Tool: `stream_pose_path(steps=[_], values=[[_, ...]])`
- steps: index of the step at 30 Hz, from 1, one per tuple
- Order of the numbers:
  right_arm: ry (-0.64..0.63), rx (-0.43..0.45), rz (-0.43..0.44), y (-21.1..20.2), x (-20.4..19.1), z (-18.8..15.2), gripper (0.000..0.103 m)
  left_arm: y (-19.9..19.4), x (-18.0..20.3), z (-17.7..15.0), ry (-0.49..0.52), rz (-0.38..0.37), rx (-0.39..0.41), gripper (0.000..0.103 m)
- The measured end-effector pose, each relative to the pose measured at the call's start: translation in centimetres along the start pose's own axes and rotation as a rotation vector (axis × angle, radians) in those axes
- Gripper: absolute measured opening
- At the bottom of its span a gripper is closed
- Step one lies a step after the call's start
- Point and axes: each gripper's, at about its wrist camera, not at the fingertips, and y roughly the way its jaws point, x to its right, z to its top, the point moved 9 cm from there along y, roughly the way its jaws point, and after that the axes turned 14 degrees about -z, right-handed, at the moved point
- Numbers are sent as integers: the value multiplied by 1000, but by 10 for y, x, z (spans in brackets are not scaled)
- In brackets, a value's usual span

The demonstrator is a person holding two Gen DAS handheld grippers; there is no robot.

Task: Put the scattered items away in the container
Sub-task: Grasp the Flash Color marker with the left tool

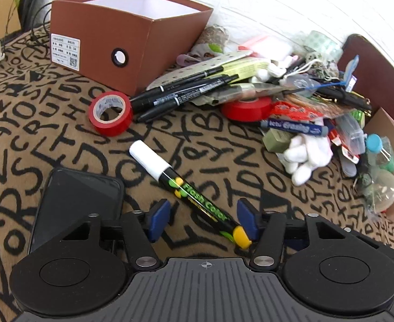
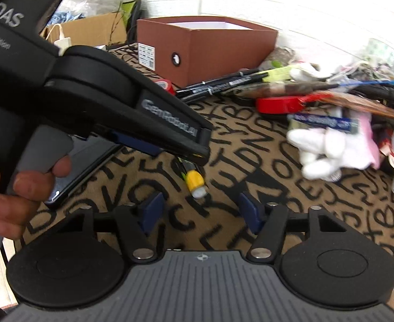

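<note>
Marker (image 1: 197, 198) lying between left gripper (image 1: 203, 218) open pads, phone (image 1: 76, 201) beside, right gripper (image 2: 199, 212) open, empty.

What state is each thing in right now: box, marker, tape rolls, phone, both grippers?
Box: open, no lid, inside not visible.
Marker: capped, flat on the cloth, between the left gripper's pads, not pressed.
Near tape roll: tilted on edge by the box.
Far tape roll: flat, partly under the pile.
Phone: screen dark, lying flat.
Left gripper: open.
Right gripper: open, empty.
</note>
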Motion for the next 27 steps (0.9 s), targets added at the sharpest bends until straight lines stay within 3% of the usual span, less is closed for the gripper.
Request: stream_pose_path(steps=[6, 8, 10, 19, 27], values=[[4, -9, 41, 5, -9, 7, 39, 4, -2, 4, 26, 4, -18, 48], [0, -12, 55, 3, -10, 6, 24, 5, -1, 4, 35, 5, -25, 36], [-8, -18, 58, -1, -9, 3, 18, 7, 4, 3, 43, -12, -37, 27], [60, -81, 0, -34, 24, -32, 19, 24, 63, -27, 129, -107, -127, 22], [205, -128, -55, -60, 56, -59, 19, 35, 102, -52, 141, -198, -196, 25]])
